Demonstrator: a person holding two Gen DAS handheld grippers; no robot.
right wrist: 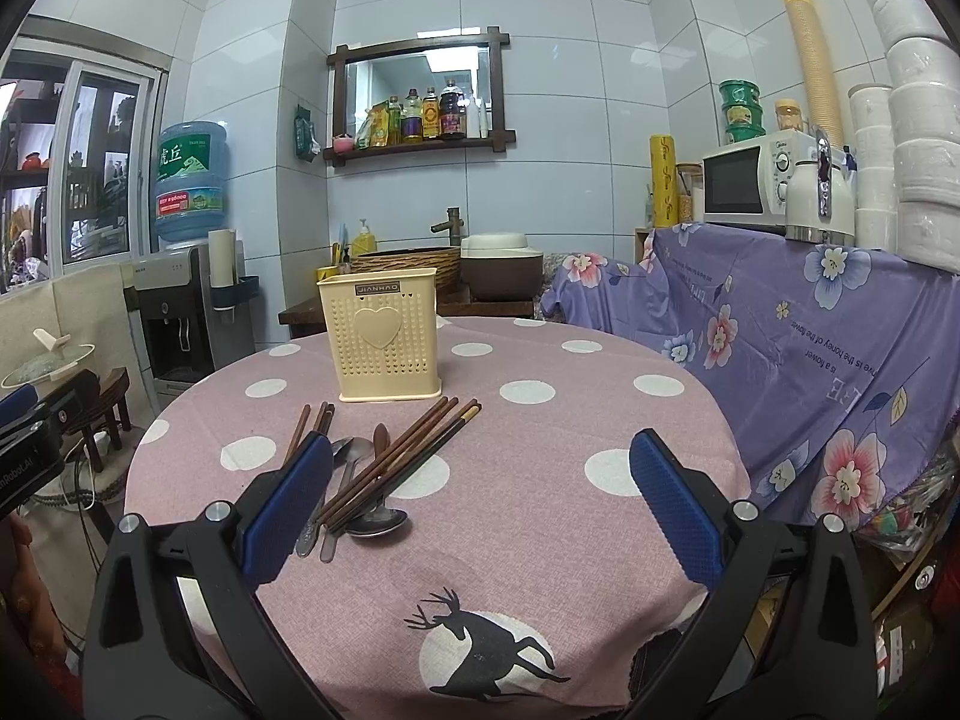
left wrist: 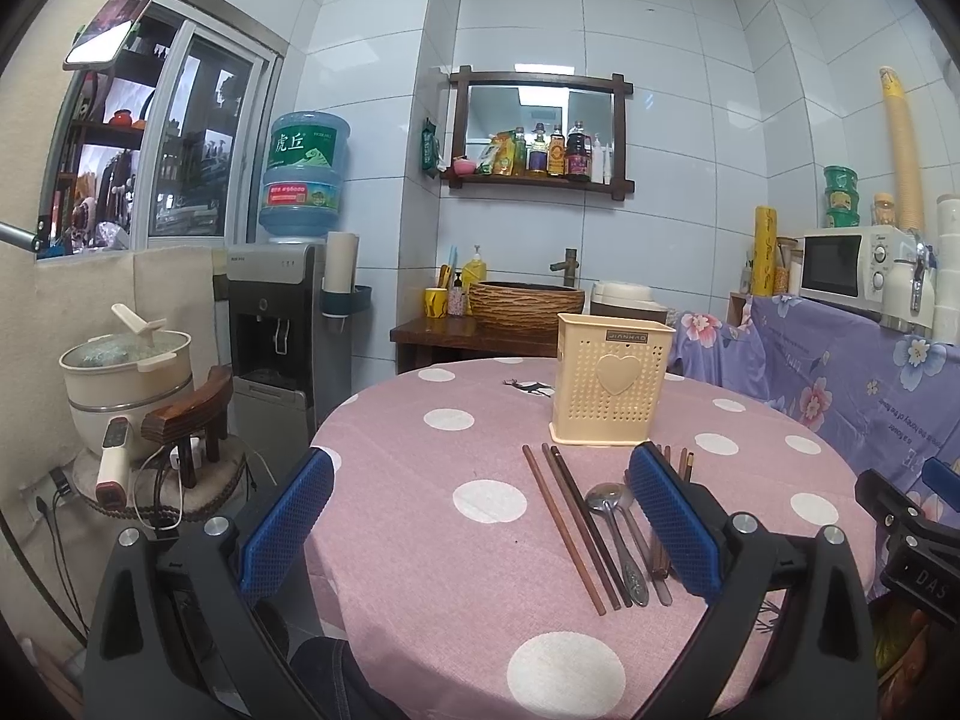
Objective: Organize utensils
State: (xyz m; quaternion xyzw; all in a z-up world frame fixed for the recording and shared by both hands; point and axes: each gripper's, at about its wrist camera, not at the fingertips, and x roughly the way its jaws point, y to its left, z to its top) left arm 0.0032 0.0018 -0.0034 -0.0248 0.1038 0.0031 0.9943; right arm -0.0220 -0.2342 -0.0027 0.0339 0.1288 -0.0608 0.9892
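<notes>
A cream perforated utensil holder with a heart stands upright on the round pink polka-dot table. In front of it lies a loose pile of brown chopsticks and metal spoons. My left gripper is open and empty above the table, the pile just inside its right finger. My right gripper is open and empty, the pile beside its left finger.
A purple floral cloth covers a counter right of the table, with a microwave on it. A water dispenser and a pot stand left. A basket sink sits behind the table.
</notes>
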